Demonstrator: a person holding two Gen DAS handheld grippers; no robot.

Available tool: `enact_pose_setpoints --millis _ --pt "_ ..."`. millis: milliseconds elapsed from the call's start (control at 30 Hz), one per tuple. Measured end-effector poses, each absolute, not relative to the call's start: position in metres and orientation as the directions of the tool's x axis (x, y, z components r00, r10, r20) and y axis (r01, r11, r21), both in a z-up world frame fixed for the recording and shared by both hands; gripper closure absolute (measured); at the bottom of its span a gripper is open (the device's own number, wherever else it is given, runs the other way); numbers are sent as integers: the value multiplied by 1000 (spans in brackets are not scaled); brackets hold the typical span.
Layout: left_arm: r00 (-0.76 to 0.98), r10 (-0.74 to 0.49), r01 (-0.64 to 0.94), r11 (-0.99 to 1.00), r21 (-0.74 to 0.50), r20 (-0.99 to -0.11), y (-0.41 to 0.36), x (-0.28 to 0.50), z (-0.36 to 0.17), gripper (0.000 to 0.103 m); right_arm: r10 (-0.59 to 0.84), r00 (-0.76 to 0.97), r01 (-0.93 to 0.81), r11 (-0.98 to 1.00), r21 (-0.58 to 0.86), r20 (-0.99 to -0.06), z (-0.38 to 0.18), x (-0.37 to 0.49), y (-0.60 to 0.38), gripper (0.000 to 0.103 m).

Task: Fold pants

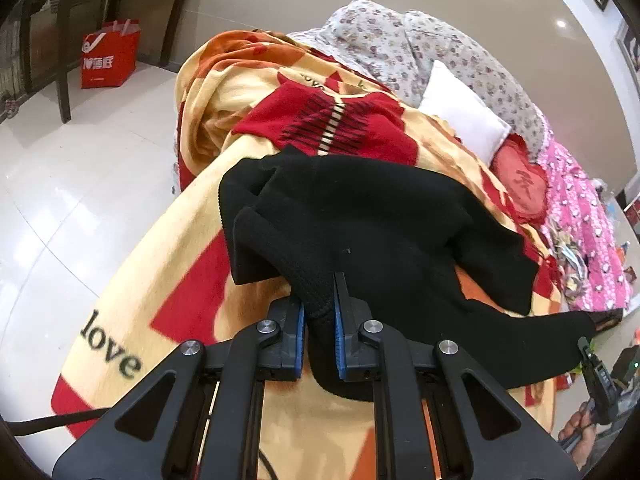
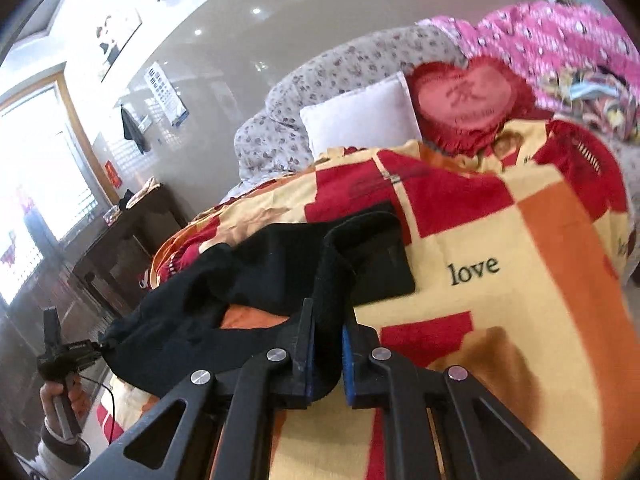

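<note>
The black pants (image 1: pixel 360 216) lie crumpled on the yellow and red blanket (image 1: pixel 168 304) that covers the bed, near its front edge, with one leg bunched toward the far side and the rest stretched between the two tools. The left gripper (image 1: pixel 320 320) is clenched on a thick fold of the knit cloth, which fills the gap between its blue pads (image 1: pixel 301 328). The right gripper (image 2: pixel 326 344) is also clenched on a bunch of the same cloth.

The risk, I think, is this: both grips hold bunched folds and not a clean hem, so a lift may drag hidden layers along and the fold comes out crooked. The soft blanket could also rise together with the pants. A red sweater (image 1: pixel 332 124) lies just behind them and may be caught.
</note>
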State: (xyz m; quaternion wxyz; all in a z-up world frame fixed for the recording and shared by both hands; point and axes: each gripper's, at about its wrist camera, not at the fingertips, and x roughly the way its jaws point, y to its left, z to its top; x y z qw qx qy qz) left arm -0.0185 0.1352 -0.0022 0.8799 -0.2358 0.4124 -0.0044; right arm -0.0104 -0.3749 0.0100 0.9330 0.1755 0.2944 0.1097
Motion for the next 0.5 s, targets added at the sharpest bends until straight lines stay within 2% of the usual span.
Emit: enact_pose_setpoints --millis 200,333,433,500 --pt "627 -151 -184 925 -333 -764 136 -40 -6 92 262 804 -51 925 377 -534 15 -43 -395 93" --pt "521 -124 -216 938 -271 -845 138 -36 -42 89 230 715 51 925 377 -660 -30 -36 -407 91" --pt "514 -102 -229 941 -251 -852 145 -42 -39 79 106 627 133 961 241 -772 -50 -25 -405 87" --pt "526 -87 -235 941 -243 -846 154 -46 -31 74 69 633 134 971 197 -771 -45 -27 -402 82"
